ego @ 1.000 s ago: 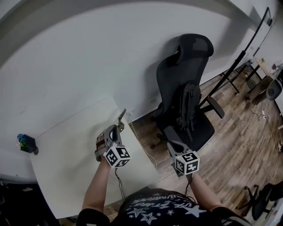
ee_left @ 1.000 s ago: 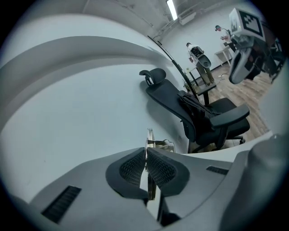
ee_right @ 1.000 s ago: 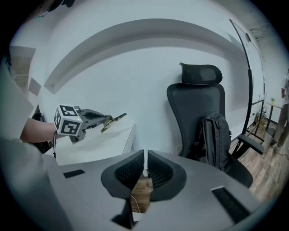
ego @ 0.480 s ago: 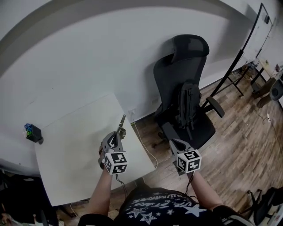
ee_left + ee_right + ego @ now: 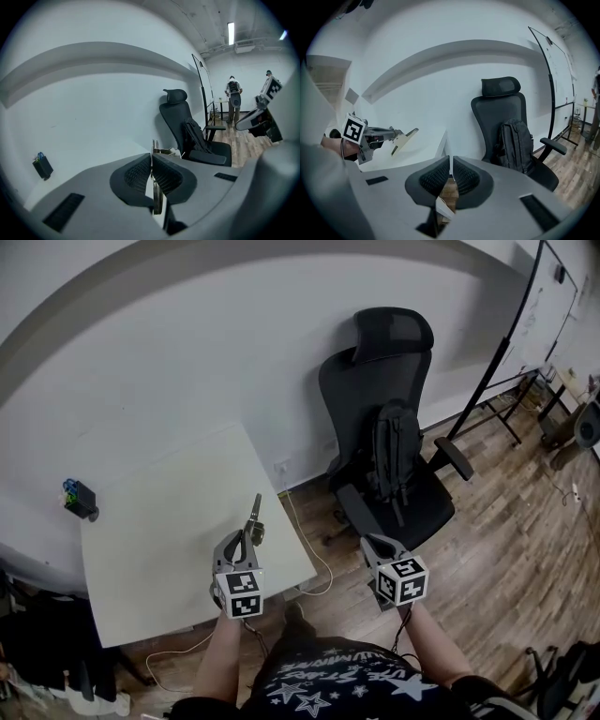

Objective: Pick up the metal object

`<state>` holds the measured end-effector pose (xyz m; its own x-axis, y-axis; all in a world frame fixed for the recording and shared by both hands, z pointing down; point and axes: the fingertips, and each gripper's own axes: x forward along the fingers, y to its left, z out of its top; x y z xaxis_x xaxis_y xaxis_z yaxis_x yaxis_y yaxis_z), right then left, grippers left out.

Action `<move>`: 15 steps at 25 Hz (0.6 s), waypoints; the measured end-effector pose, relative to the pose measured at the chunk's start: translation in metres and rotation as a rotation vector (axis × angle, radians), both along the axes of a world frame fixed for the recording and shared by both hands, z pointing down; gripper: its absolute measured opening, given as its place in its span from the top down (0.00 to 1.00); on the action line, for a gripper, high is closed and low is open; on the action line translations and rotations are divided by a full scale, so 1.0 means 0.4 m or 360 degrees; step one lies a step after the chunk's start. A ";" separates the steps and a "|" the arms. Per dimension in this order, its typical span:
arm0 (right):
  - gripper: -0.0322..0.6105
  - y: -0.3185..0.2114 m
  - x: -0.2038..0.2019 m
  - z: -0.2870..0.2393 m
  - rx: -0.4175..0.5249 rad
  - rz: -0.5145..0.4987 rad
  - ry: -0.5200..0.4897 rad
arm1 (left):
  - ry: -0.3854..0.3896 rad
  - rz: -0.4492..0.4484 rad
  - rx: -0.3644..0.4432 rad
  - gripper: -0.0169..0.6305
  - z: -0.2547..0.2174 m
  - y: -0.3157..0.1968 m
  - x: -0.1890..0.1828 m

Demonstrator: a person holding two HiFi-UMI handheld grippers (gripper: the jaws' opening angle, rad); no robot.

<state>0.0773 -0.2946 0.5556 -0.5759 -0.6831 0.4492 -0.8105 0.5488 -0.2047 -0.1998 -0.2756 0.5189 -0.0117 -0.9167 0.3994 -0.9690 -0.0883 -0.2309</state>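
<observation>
Two grippers are held out in front of the person, well apart from each other. The left gripper (image 5: 246, 538) is clenched on the metal object (image 5: 254, 514), a thin flat piece that its own view shows edge-on, with a pad pressing on either face. The piece juts out past the fingertips and hangs in the air above the near right corner of the table (image 5: 150, 521), clear of the white top. The right gripper (image 5: 368, 542) hovers over the wood floor (image 5: 525, 521) to the right of the table, its jaws closed together, with only floorboards showing through the slit beneath them. Straight ahead of it a black chair (image 5: 384, 362) stands against the wall (image 5: 187, 352), its seat turned toward the person, and a dark backpack (image 5: 392, 460) is propped upright on that seat. A strip of floor separates the chair from the table's right edge, and a white cable (image 5: 319, 554) runs along it from the wall and curls past the table corner. Near the table's far left corner sits a small dark box (image 5: 80, 500) with blue and green bits on top; whether it stands on the top or is fixed to the wall cannot be told. Farther right, a black stand (image 5: 497, 362) slants up beside the chair. Two people (image 5: 233, 96) stand far off down the room in the left gripper view.
</observation>
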 end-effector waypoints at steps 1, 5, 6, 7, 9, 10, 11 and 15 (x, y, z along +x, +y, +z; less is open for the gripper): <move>0.87 0.016 0.008 -0.002 0.0005 -0.0011 -0.0003 | 0.0018 -0.0016 -0.0004 0.93 0.002 0.023 0.009; 0.87 0.098 0.048 -0.003 0.0010 -0.0042 -0.0025 | 0.0075 -0.0065 -0.0011 0.93 0.002 0.128 0.054; 0.87 0.123 0.060 -0.001 0.0008 -0.0048 -0.0032 | 0.0083 -0.0074 -0.0010 0.93 0.000 0.158 0.067; 0.87 0.148 0.073 0.001 0.0005 -0.0054 -0.0039 | 0.0090 -0.0083 -0.0007 0.93 -0.002 0.187 0.080; 0.87 0.195 0.095 0.003 0.0005 -0.0064 -0.0050 | 0.0105 -0.0100 0.0002 0.93 -0.006 0.242 0.103; 0.87 0.216 0.106 0.003 0.0007 -0.0066 -0.0053 | 0.0109 -0.0107 0.0006 0.93 -0.007 0.268 0.114; 0.87 0.236 0.117 0.004 0.0010 -0.0067 -0.0054 | 0.0109 -0.0112 0.0009 0.93 -0.006 0.294 0.123; 0.87 0.301 0.161 0.004 0.0018 -0.0051 -0.0067 | 0.0112 -0.0132 0.0006 0.93 0.006 0.385 0.152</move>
